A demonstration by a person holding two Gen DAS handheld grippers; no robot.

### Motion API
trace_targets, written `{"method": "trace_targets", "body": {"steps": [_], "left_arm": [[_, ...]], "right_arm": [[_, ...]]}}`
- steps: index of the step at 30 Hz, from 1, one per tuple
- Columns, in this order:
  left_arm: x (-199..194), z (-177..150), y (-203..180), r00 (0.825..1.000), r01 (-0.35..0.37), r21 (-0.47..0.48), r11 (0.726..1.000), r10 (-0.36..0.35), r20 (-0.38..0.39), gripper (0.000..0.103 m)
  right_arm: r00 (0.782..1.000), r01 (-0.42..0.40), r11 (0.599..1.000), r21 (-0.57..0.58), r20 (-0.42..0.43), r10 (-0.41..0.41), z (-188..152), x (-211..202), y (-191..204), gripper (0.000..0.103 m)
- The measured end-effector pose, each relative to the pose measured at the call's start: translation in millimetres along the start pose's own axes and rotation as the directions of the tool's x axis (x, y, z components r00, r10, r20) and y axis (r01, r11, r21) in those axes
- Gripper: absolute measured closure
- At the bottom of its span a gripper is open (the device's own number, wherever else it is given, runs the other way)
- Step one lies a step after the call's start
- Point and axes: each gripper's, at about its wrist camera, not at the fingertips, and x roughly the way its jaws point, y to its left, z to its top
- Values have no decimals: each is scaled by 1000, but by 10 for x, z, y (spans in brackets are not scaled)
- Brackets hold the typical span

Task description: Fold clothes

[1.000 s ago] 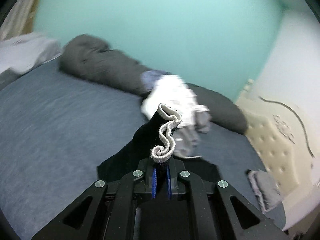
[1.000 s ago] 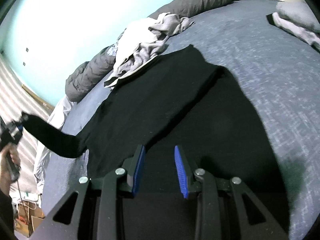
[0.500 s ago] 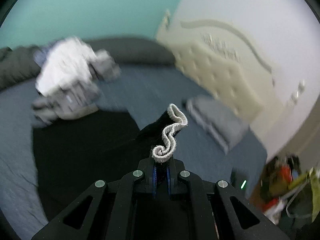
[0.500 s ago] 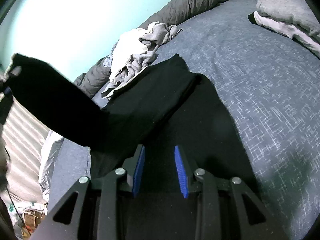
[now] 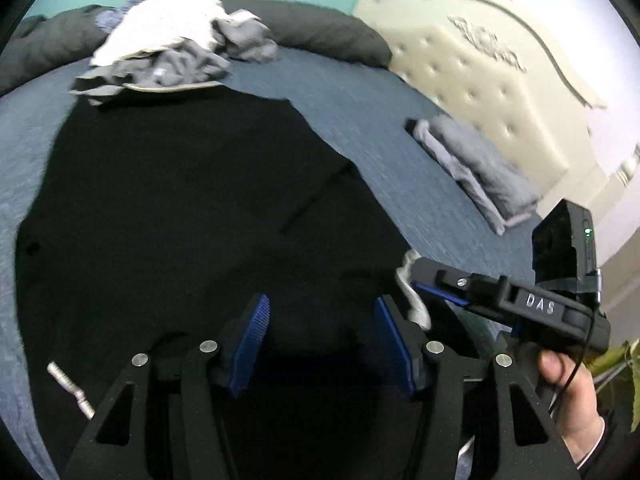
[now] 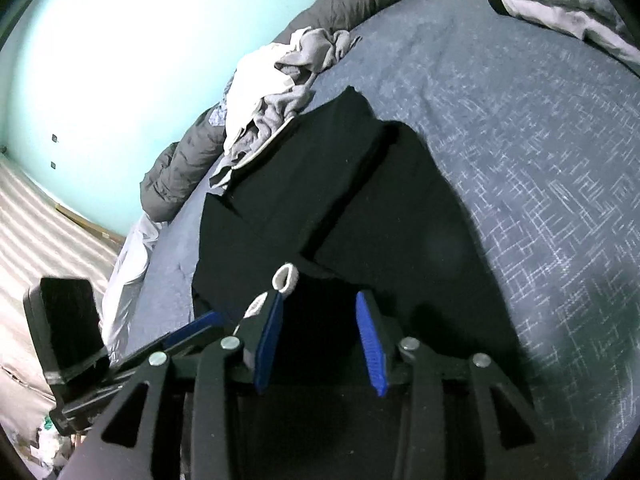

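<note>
Sweater [image 5: 192, 208], black with pale ribbed cuffs, lay spread on the blue-grey bed [image 5: 380, 128], both sleeves already turned in across the body. One pale cuff [image 6: 285, 278] rested on the dark cloth just ahead of both claws. The left claw [image 5: 320, 340] had just been opening, its blue pads apart with nothing between them. The right claw [image 6: 318, 340] had also just been opening, apart and gripping nothing, hovering near the sweater's near edge. The folding looked partway done: the body likely needed folding over. A heap of unfolded grey and white clothes [image 5: 172, 52] waited at the far side, and a folded grey stack [image 5: 476, 164] sat near the cream headboard [image 5: 492, 68].
</note>
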Motion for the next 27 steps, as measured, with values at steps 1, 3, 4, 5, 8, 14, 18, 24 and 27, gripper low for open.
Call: {"method": "trace_targets", "body": {"steps": [1,3,4,5,8,14,18,24,27], "left_arm": [[-45,-27,66,1000,-13,-14,1000,13,13,44],[-137,-98,207,999,-36,-49,998,38,37,44],[-169,-130,271,998,-43,-65,997,46,45,44],[-197,-162,335,997,-48,-81,996,52,52,44],[-244,-221,470,995,-61,-111,992,68,66,44],[-329,-265,666,993,-79,-145,986,91,77,44],[-358,-257,781,992,-93,-152,984,105,71,44],[-509,-176,1142,984,-147,-205,968,164,70,43],[-602,-100,1391,974,-194,-232,953,215,69,43]], "right_arm": [[1000,3,1000,5,-1,-3,6,3,-13,61],[1000,12,1000,21,8,-12,18,-12,-50,57],[1000,15,999,30,14,-15,26,-26,-71,56],[1000,17,999,41,22,-18,38,-47,-98,55],[999,30,998,63,41,-33,67,-100,-157,52],[996,87,995,54,-31,-85,26,35,-177,51],[991,116,991,64,-76,-111,-39,105,-213,51],[979,166,986,16,-125,-163,-119,198,-209,74],[979,159,985,61,-139,-149,-132,215,-297,90]]}}
